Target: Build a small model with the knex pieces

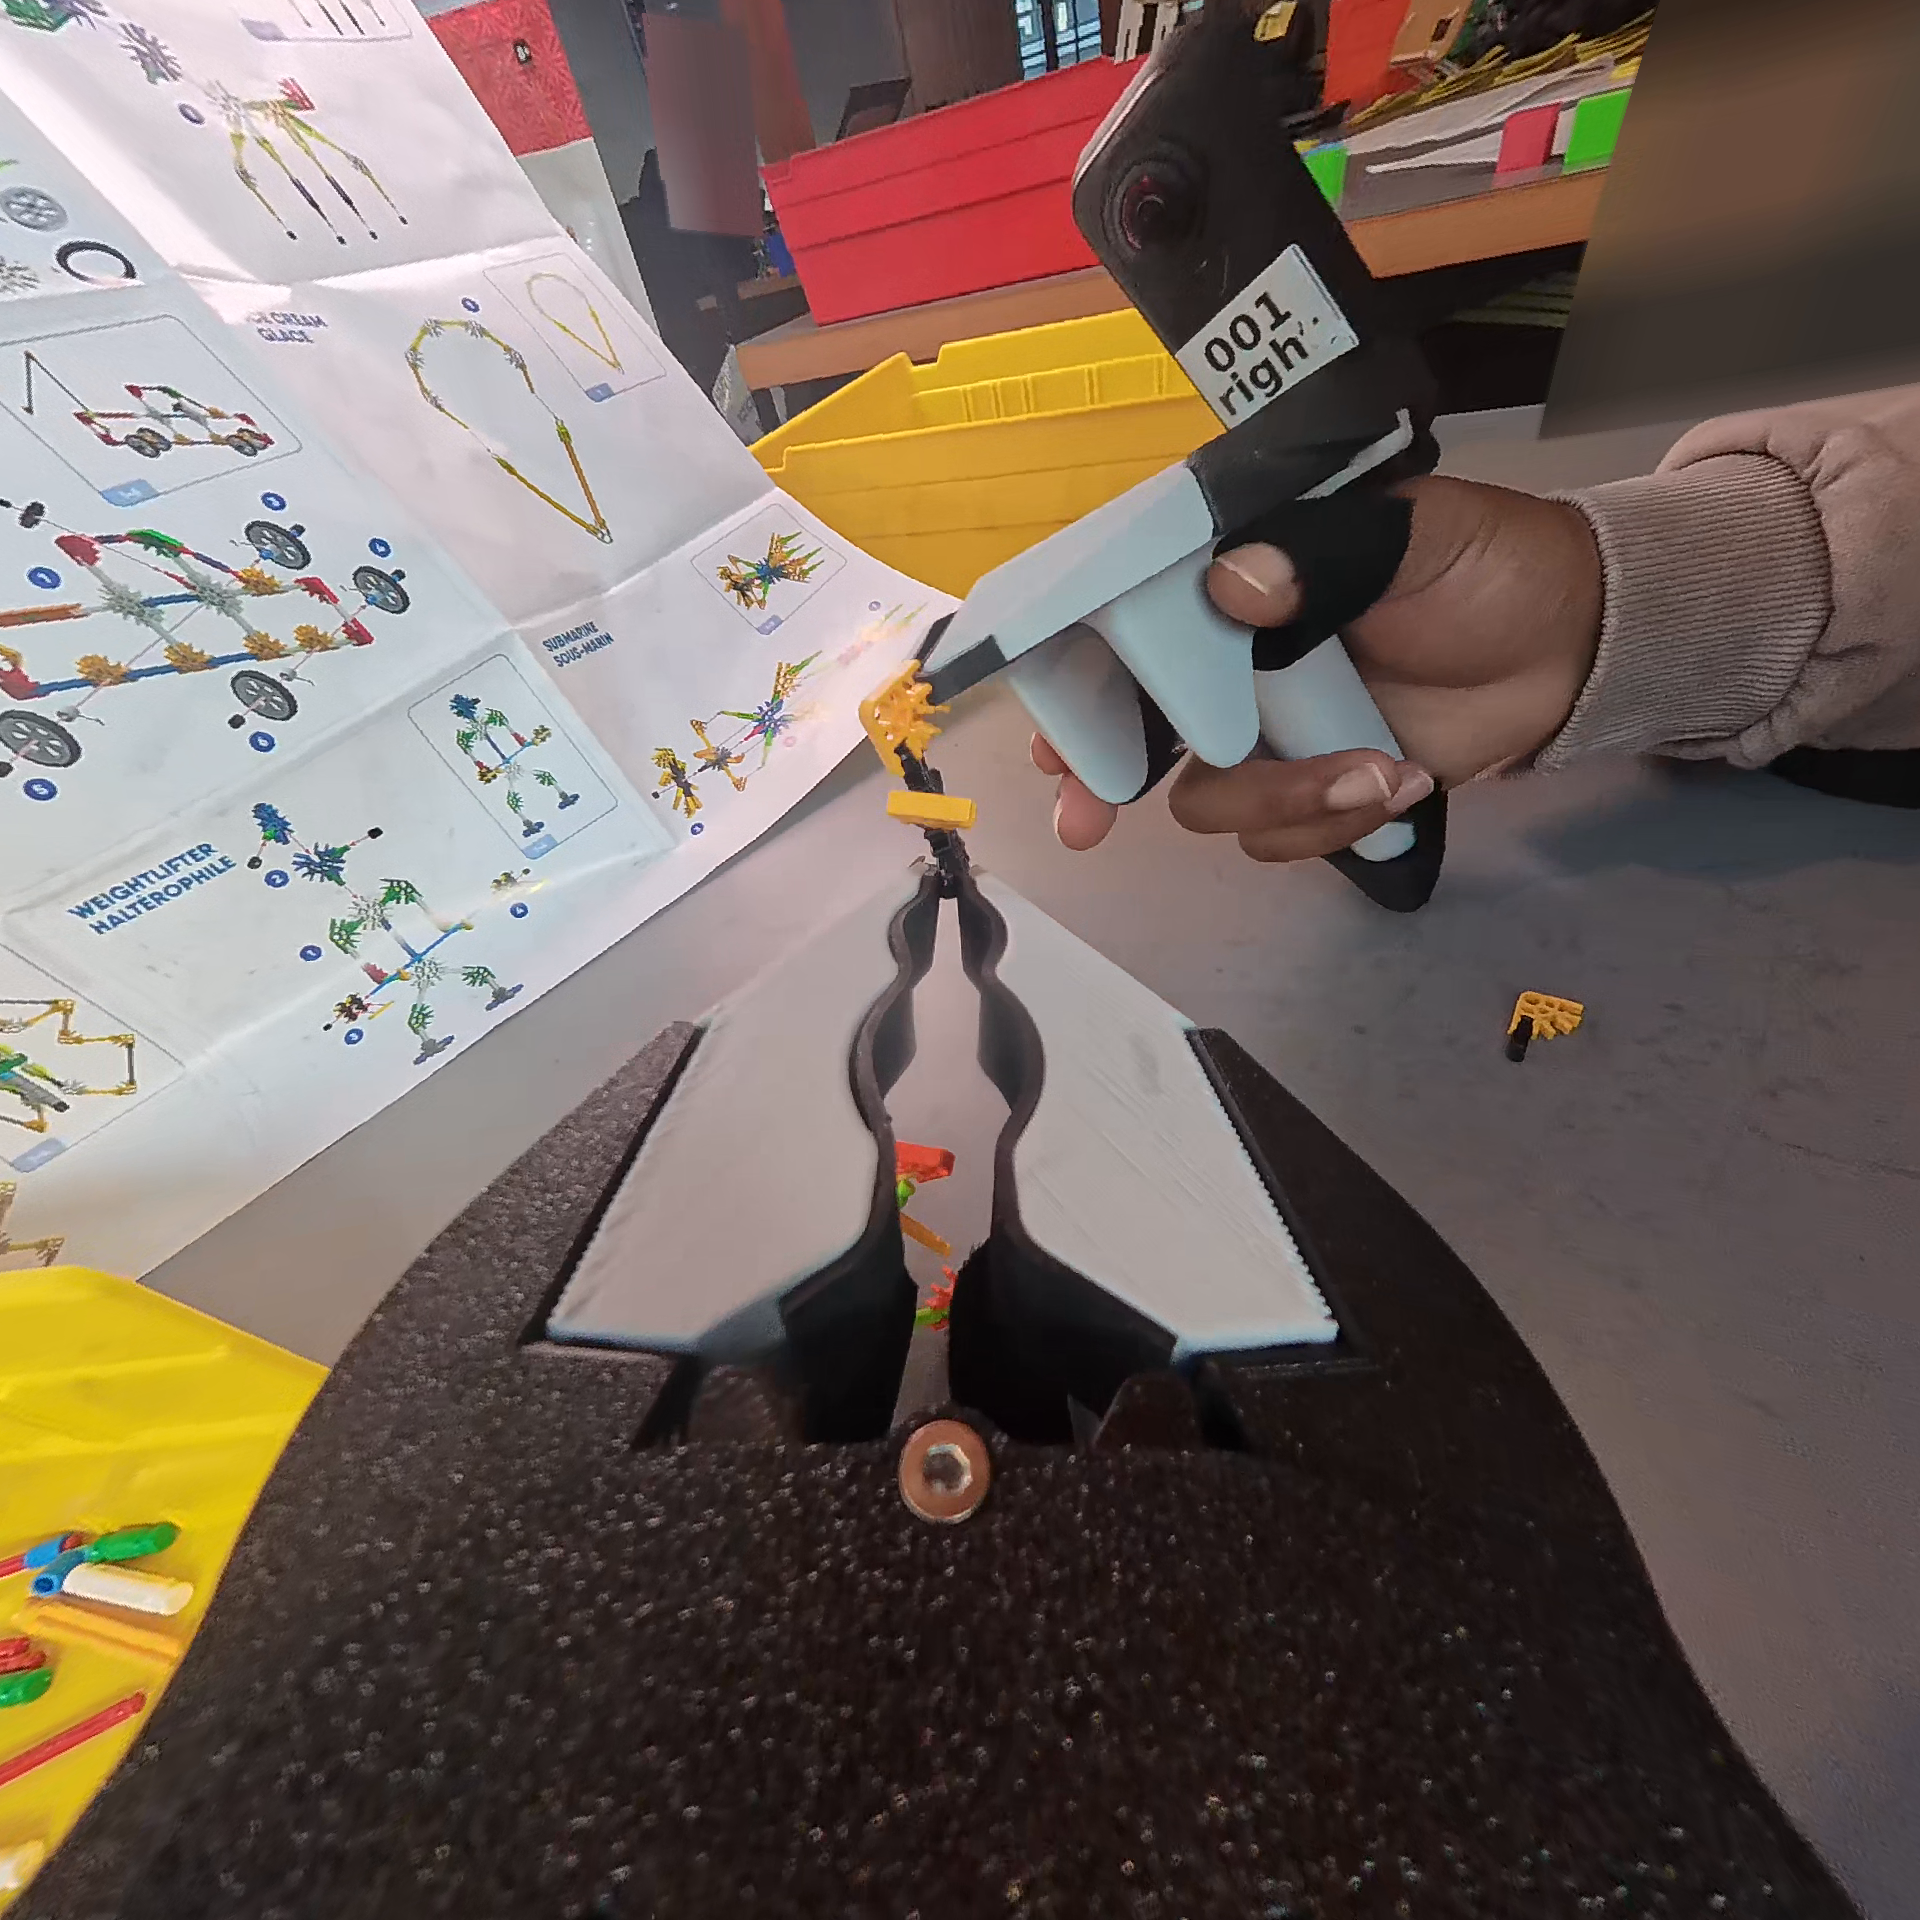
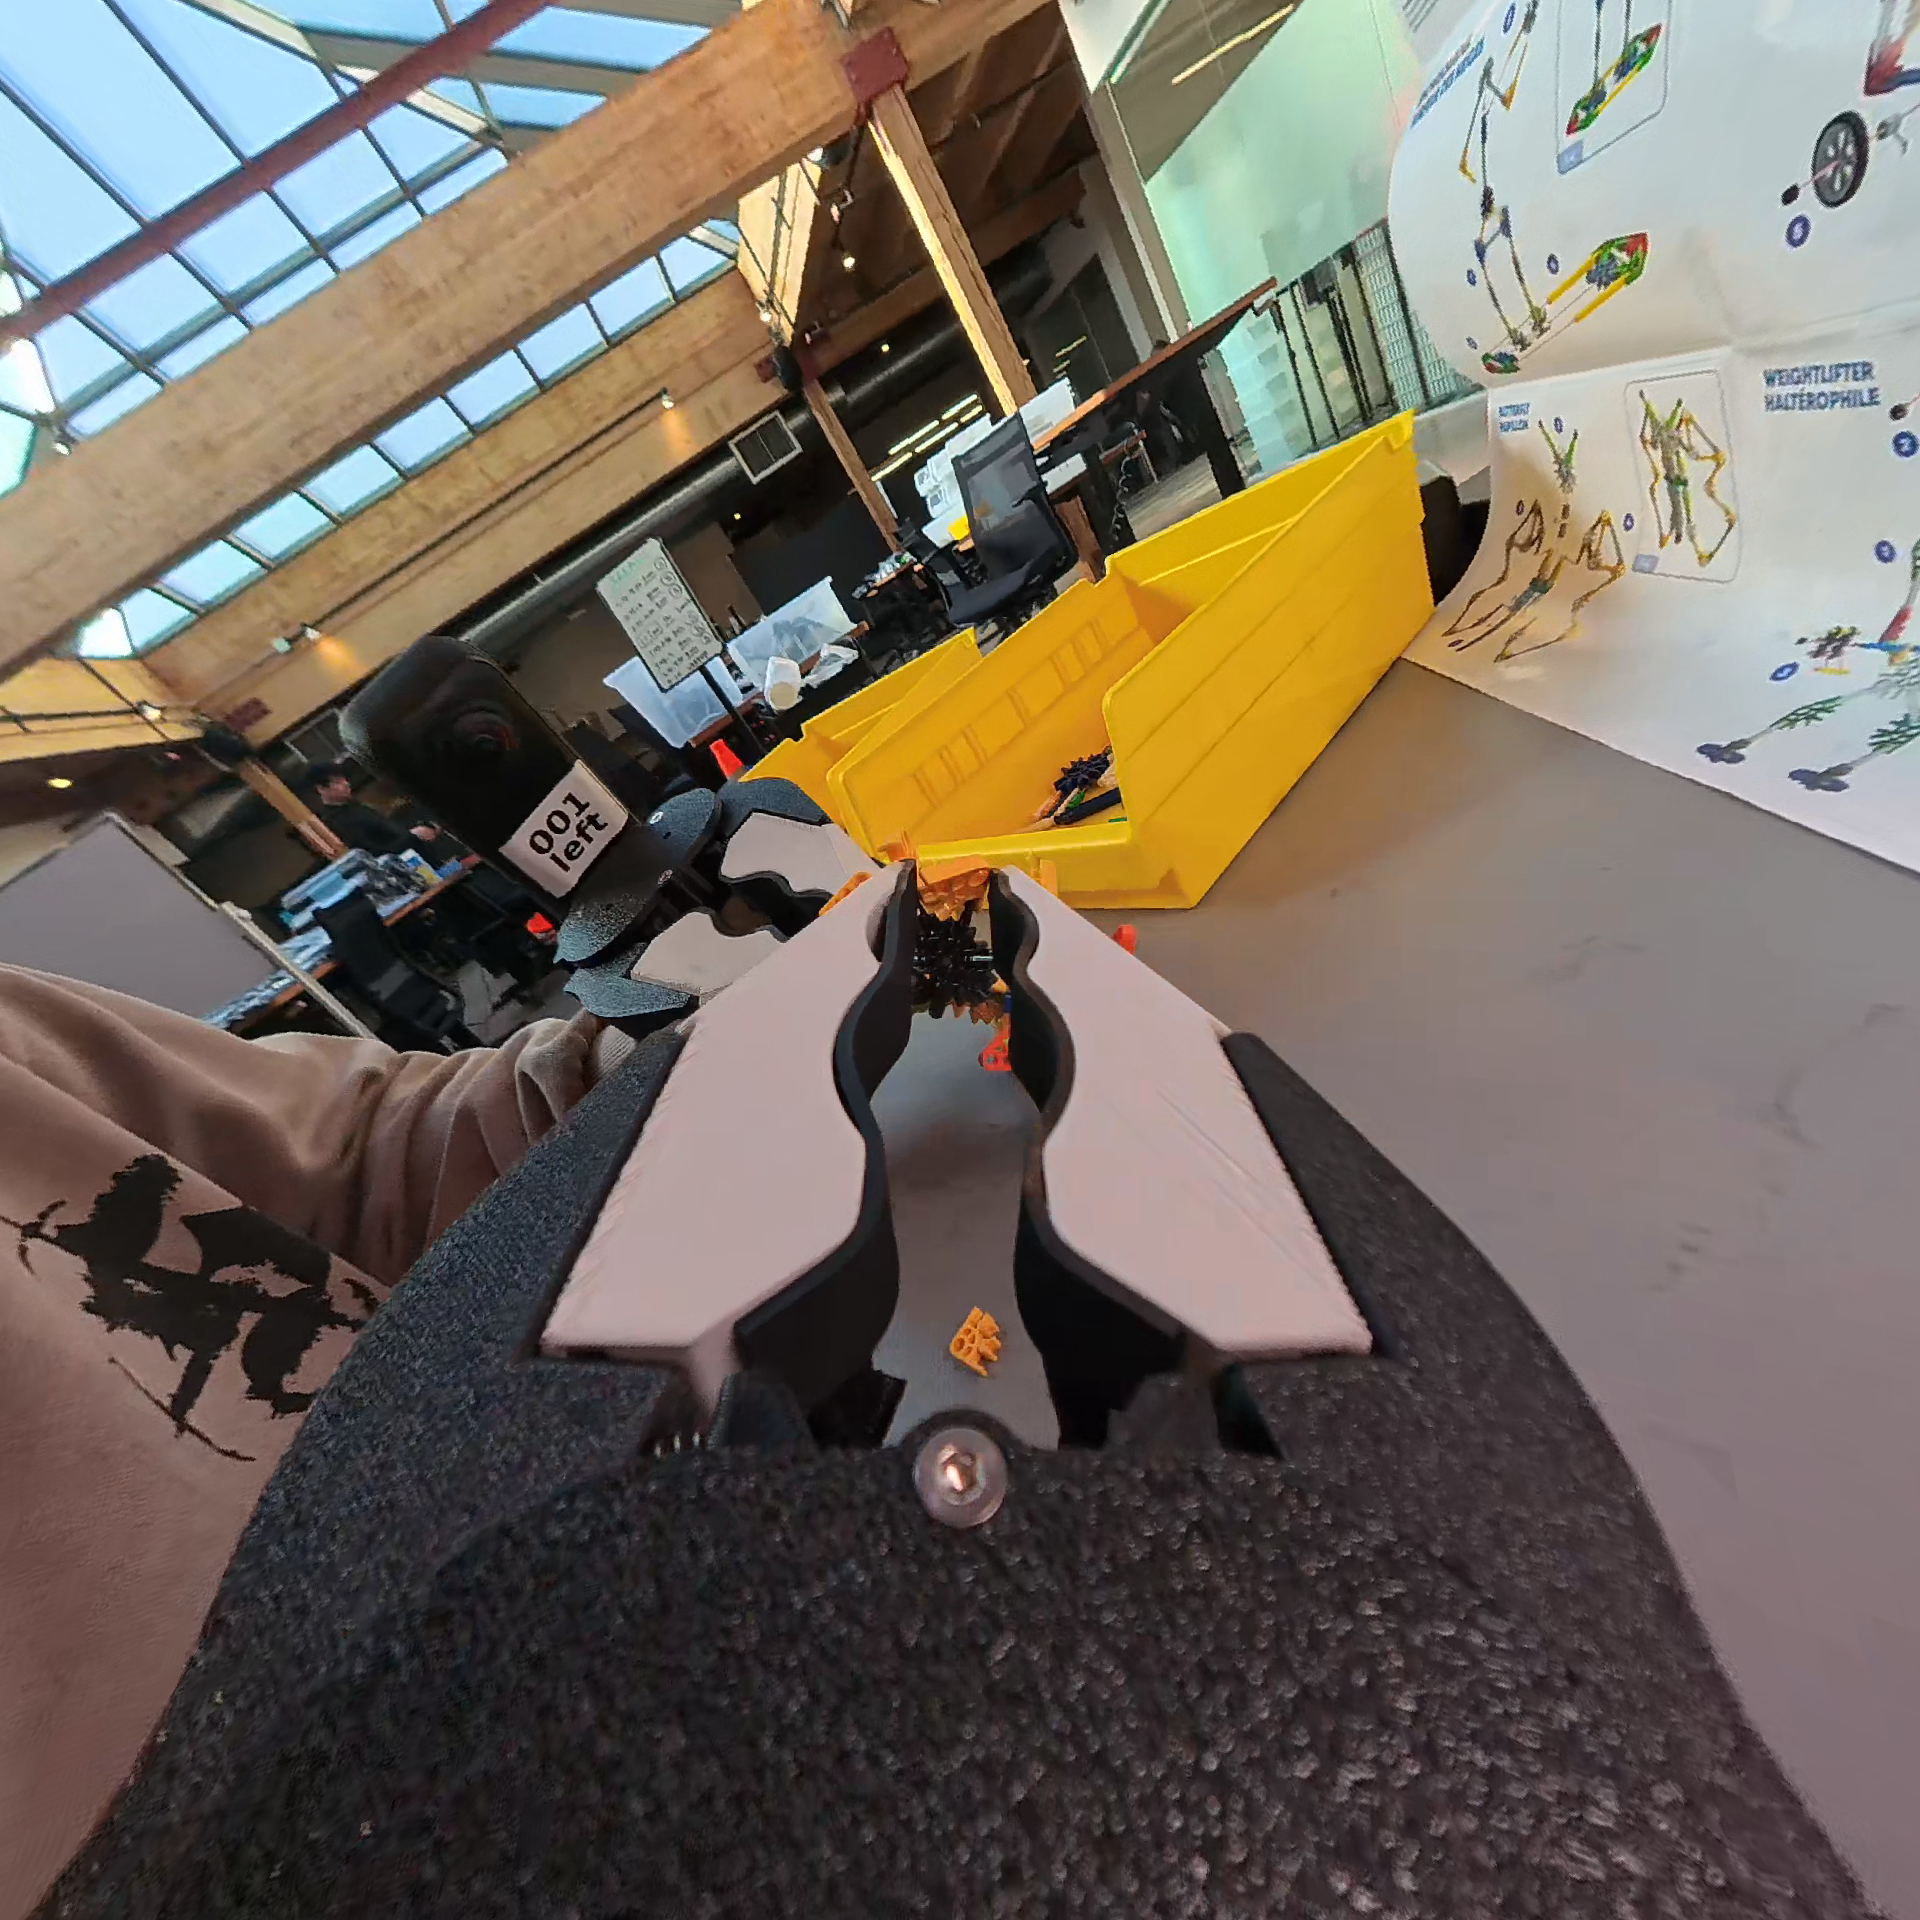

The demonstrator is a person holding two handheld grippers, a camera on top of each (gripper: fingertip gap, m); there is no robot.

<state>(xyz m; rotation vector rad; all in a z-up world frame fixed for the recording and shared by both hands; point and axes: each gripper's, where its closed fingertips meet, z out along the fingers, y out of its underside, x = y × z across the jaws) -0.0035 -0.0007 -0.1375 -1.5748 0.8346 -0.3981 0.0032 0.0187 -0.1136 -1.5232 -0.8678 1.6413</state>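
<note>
Left gripper [image 1: 943, 883] pinches the lower end of a short black plastic rod [image 1: 928, 790] carrying a yellow clip, while right gripper [image 1: 928, 665] clamps the yellow snowflake-shaped connector [image 1: 900, 717] at its top, above the grey tabletop [image 1: 1455, 1299].

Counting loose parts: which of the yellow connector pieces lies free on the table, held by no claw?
The yellow connector with a short black stub, alone on the grey table. The other yellow connector is pinched in the right claw, raised on a black rod.

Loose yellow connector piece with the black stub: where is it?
Left wrist view: the yellow connector piece lies alone on the grey table, right of the left gripper, below the hand.
</note>
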